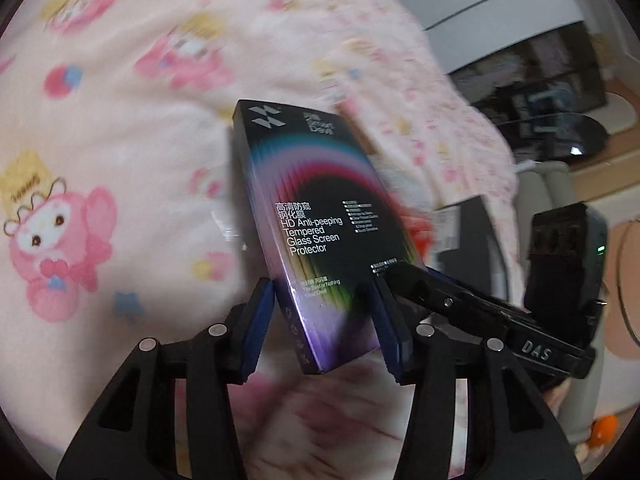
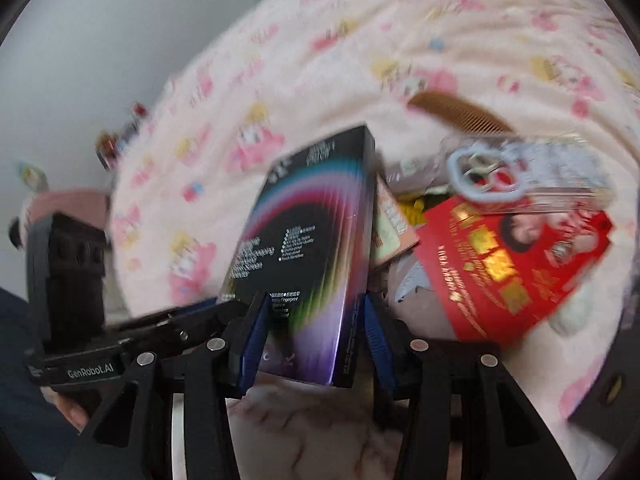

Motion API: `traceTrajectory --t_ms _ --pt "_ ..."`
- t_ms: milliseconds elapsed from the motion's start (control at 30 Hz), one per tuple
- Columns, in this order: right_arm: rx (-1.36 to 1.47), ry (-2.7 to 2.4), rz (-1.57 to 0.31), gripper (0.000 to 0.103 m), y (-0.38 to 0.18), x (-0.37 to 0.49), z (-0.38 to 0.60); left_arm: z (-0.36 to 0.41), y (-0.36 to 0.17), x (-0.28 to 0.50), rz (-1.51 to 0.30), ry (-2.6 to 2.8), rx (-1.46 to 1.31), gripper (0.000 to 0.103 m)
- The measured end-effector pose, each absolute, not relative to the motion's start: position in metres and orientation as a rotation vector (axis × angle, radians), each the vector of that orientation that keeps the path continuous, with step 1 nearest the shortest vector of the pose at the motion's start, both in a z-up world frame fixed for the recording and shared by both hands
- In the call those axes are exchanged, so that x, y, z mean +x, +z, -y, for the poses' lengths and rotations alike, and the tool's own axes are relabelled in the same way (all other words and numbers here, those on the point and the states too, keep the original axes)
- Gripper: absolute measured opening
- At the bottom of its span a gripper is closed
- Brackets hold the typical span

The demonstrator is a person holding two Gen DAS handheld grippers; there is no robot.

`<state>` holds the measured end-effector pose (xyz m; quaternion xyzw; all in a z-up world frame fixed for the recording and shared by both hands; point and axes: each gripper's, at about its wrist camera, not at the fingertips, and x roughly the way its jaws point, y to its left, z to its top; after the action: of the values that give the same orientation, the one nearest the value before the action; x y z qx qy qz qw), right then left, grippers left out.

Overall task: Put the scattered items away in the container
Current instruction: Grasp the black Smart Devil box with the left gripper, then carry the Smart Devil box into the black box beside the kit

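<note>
- Both sets of fingers, left gripper (image 1: 324, 320) and right gripper (image 2: 312, 340), clamp the screen protector box (image 1: 320, 220) near its bottom end.
- Box held tilted above the pink bedspread (image 1: 120, 140).
- Red packet (image 2: 516, 264) and comb (image 2: 456, 114) lie nearby.

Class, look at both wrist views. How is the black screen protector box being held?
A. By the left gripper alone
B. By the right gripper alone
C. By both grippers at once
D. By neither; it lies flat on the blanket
C: the screen protector box sits between the blue pads of the left gripper, and the right gripper brackets its lower end too.
</note>
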<state>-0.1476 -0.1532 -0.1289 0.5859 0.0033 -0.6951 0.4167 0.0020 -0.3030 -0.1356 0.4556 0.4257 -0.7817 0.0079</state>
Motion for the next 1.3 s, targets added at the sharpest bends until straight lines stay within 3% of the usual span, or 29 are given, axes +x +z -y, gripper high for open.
traceTrajectory --t_ms 233,467,767,933,1067,1300 --pt "1.279 -1.911 0.034 0.043 -0.057 -0.124 0.076 0.24 -0.067 -0.013 -1.164 -2.683 1.405 0.05" --pt "1.239 -2.091 0.096 0.043 -0.028 -0.118 -0.023 0.146 -0.048 -0.059 -1.07 -2.863 1.473 0.05" --pt "1.304 -2.268 0.107 0.042 -0.034 -0.159 -0.138 0.024 -0.052 -0.173 -0.873 -2.979 1.715 0.05" --pt "1.336 -2.271 0.293 0.042 -0.05 -0.197 -0.197 -0.026 -0.063 -0.216 -0.735 -2.991 1.819 0.05" --pt "1.381 -2.241 0.422 0.042 -0.077 -0.211 -0.225 -0.047 -0.082 -0.225 -0.644 -2.965 1.871 0.05" --pt "1.548 -2.187 0.367 0.042 -0.106 -0.222 -0.205 -0.053 -0.106 -0.214 -0.477 -2.893 1.931 0.048"
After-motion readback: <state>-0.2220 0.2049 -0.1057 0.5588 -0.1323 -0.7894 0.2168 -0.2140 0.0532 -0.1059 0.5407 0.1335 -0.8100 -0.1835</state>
